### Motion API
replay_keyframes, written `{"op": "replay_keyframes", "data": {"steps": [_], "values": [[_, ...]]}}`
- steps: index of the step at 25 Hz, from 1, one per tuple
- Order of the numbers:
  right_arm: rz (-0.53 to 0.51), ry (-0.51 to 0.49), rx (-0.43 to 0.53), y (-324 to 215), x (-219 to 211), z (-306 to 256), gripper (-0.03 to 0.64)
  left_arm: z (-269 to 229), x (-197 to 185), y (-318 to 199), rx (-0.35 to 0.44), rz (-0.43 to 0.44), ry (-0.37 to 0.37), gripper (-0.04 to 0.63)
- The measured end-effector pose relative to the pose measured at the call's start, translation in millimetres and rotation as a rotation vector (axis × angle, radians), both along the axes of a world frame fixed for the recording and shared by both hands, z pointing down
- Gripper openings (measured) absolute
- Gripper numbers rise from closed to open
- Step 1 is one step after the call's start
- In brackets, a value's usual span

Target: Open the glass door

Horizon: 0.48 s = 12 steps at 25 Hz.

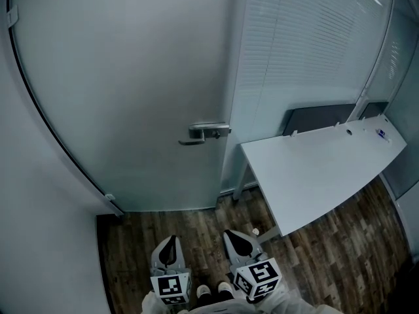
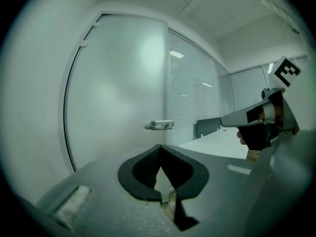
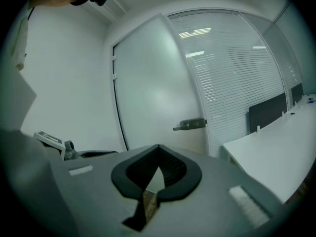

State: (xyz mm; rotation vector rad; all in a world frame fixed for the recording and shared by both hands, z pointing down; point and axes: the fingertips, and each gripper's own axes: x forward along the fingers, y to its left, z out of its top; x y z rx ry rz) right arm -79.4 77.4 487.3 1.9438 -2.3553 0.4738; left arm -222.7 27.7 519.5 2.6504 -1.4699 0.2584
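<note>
A frosted glass door [image 1: 124,90] stands closed ahead, with a metal lever handle [image 1: 203,133] at its right edge. That handle [image 2: 159,125] shows small and far off in the left gripper view, and the handle [image 3: 190,124] shows likewise in the right gripper view. My left gripper [image 1: 170,246] and right gripper [image 1: 239,241] hover low over the floor, side by side, well short of the door. Both are shut with their tips touching and nothing between them.
A white desk [image 1: 327,172] juts in at the right, close to the door handle, with a dark panel [image 1: 321,118] behind it. A blind-covered glass wall [image 1: 308,44] runs right of the door. A plain wall [image 1: 33,208] is at left. Wood floor [image 1: 203,224] lies below.
</note>
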Motion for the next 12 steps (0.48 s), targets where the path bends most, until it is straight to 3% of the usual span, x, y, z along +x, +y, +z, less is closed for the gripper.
{"op": "replay_keyframes", "data": {"steps": [7, 12], "values": [[-0.017, -0.024, -0.033, 9, 3, 8, 0.002, 1, 24, 12, -0.010, 0.035, -0.014, 0.002], [-0.004, -0.052, -0.063, 9, 9, 11, 0.002, 0, 30, 14, 0.003, 0.075, -0.073, 0.002]]}}
